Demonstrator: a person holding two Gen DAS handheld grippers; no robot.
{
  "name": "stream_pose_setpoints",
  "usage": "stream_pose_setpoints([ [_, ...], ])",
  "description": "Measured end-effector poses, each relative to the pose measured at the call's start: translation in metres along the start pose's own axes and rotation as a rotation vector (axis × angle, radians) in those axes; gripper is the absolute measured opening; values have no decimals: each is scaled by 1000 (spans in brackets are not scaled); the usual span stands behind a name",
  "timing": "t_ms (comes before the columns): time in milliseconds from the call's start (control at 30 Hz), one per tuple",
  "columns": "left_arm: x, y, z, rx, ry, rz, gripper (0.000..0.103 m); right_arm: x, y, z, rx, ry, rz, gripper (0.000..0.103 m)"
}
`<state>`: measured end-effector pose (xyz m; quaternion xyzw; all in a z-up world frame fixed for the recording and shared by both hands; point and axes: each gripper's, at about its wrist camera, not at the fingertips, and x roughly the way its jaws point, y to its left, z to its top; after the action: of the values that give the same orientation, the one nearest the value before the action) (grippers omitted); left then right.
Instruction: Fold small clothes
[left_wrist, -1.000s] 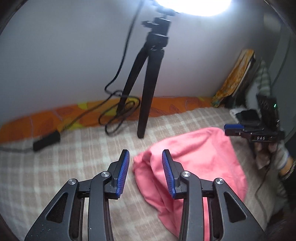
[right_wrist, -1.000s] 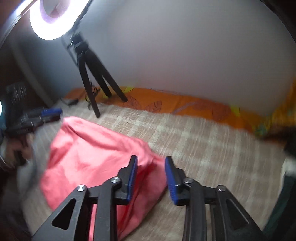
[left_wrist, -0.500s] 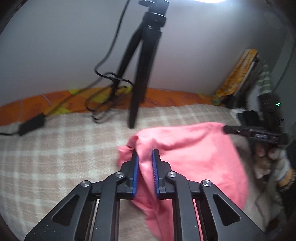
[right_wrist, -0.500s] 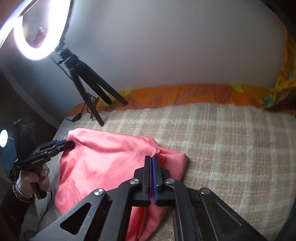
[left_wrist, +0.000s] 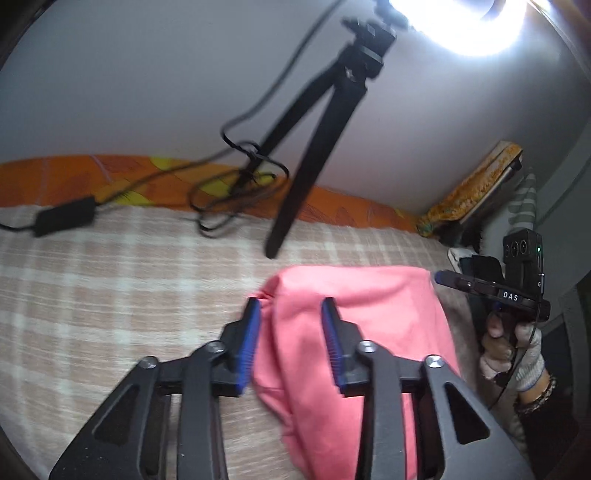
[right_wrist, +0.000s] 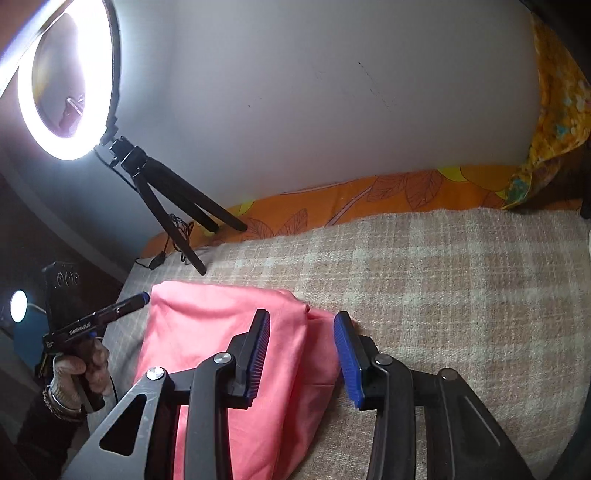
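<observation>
A pink garment (left_wrist: 354, 325) lies folded over on the checked beige blanket (left_wrist: 110, 295); it also shows in the right wrist view (right_wrist: 221, 343). My left gripper (left_wrist: 290, 345) is open, its blue pads on either side of the garment's near left corner, holding nothing. My right gripper (right_wrist: 303, 354) is open over the garment's right edge, empty. In the left wrist view the right gripper (left_wrist: 491, 288) shows from the side at the garment's far right corner. In the right wrist view the left gripper (right_wrist: 107, 314) shows at the garment's left corner.
A black tripod (left_wrist: 317, 147) with a lit ring light (right_wrist: 66, 81) stands on the blanket by the wall, with a cable and black adapter (left_wrist: 62, 218) beside it. An orange patterned sheet (right_wrist: 369, 199) edges the wall. Clutter (left_wrist: 476, 192) lies at the far right.
Both grippers were shut on the pink garment's corners half a second ago and have opened, letting the cloth go. The garment now lies folded flatter on the blanket.
</observation>
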<state>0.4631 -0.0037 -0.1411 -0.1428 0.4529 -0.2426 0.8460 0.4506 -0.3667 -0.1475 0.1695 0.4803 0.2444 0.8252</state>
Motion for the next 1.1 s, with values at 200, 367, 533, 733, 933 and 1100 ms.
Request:
stream_pose_setpoints([
  [200,9,-4,-3,-42,-71,-22,4,21,17,1,-47,38,-37,0],
  [367,8,3,-8,-11,-103,92,4,23,14,8,-47,2,-80,0],
  [533,-5,24,-3,-73,-65,107,38,9,-6,0,20,11,-81,27],
  [733,0,37,-1,-162,23,14,58,0,-36,-3,171,37,-23,68],
  [933,25,30,-2,-179,53,-6,58,9,-42,-7,198,46,45,68],
  [1100,37,19,3,-143,56,-6,52,18,-40,-7,193,60,90,52],
])
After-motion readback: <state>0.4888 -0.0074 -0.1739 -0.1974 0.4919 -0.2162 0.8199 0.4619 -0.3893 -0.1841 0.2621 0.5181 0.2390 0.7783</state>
